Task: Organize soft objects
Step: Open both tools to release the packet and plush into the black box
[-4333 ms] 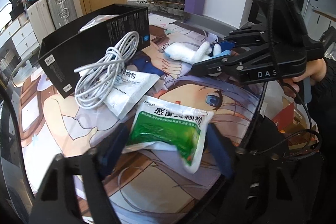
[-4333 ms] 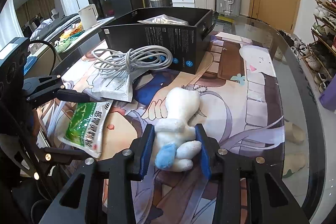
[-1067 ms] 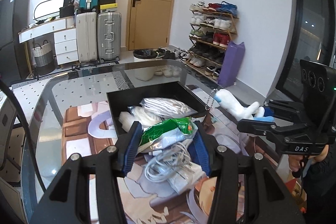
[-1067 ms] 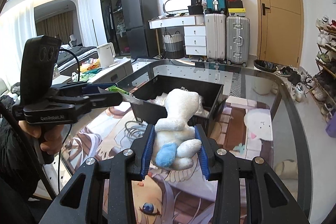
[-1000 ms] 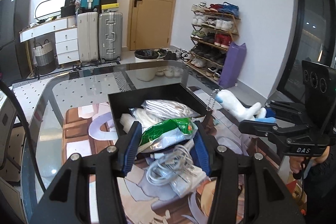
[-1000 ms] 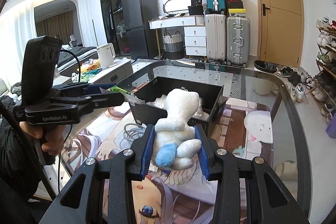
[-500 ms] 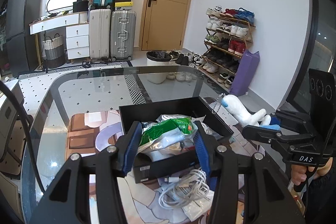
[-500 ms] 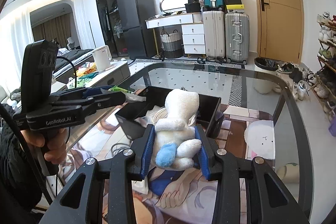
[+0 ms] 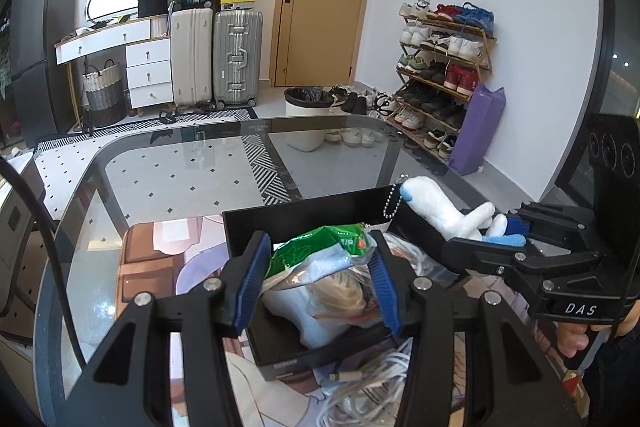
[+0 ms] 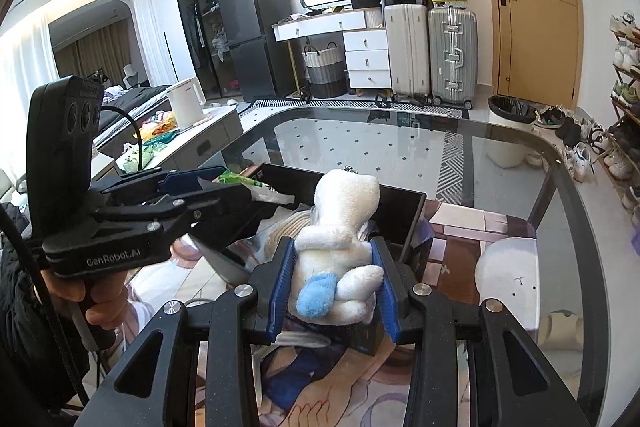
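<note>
Both loads now hang over the black box [image 9: 304, 215] near the worktop's middle, no longer short of it: left tongs [image 9: 316, 279] clamp the green sachet [image 9: 320, 247], right tongs [image 10: 334, 287] the white plush [image 10: 340, 239]. Release looks next.

Glass tabletop [image 9: 168, 183] with rounded corners and a dark rim, mostly bare at the far end. An anime-print mat [image 10: 460, 251] covers the near part, and on the mat sit an open black box [image 9: 304, 215] and a coiled white cable [image 9: 372, 387].
</note>
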Action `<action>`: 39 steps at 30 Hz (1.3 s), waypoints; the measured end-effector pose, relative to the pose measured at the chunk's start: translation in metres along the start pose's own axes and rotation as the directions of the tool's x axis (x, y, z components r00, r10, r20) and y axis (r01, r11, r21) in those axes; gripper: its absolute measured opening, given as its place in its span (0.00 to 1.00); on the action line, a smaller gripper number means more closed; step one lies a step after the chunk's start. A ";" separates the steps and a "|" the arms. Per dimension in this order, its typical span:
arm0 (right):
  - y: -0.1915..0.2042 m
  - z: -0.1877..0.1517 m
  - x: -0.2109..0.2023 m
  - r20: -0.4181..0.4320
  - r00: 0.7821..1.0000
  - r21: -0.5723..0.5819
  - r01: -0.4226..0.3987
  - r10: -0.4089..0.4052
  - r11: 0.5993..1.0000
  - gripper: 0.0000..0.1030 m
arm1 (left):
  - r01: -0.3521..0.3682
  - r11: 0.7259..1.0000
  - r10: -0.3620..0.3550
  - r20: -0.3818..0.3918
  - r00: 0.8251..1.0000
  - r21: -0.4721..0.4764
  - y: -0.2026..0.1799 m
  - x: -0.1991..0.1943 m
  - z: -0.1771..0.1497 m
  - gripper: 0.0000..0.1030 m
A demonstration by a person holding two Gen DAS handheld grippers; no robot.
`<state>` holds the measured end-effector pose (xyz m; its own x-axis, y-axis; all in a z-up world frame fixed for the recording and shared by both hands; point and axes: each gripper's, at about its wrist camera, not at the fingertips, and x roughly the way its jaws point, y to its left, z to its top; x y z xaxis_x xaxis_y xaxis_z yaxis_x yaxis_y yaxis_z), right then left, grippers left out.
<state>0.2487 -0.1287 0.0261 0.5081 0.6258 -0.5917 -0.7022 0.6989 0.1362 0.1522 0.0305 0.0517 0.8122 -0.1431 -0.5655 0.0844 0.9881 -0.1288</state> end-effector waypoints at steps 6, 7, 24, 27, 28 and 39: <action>-0.004 0.007 0.018 -0.022 1.000 0.008 0.019 -0.018 1.000 0.37 | -0.012 1.000 0.012 -0.023 1.000 0.016 0.000 0.015 0.002 0.47; -0.005 0.008 0.022 -0.024 1.000 0.010 0.019 -0.019 1.000 0.37 | -0.014 1.000 0.014 -0.027 1.000 0.019 0.000 0.016 0.001 0.47; -0.016 0.008 0.032 -0.024 0.998 0.039 0.062 -0.061 0.997 0.46 | -0.027 0.999 0.029 -0.065 0.997 0.042 -0.005 0.024 -0.003 0.64; -0.017 0.001 0.024 -0.018 0.998 0.047 0.063 -0.062 0.997 0.56 | -0.023 0.999 0.027 -0.075 0.997 0.046 -0.007 0.019 -0.007 0.71; -0.017 -0.003 0.021 -0.015 0.998 0.049 0.067 -0.067 0.997 0.61 | -0.022 0.998 0.026 -0.074 0.997 0.051 -0.007 0.016 -0.008 0.75; -0.018 -0.040 -0.009 0.016 0.997 0.111 0.072 -0.074 0.991 0.99 | -0.030 0.998 0.031 -0.025 0.999 0.057 -0.006 -0.025 -0.028 0.98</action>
<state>0.2372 -0.1604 -0.0027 0.5669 0.5775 -0.5875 -0.6039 0.7764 0.1805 0.1150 0.0271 0.0439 0.7997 -0.1135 -0.5896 0.0931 0.9935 -0.0649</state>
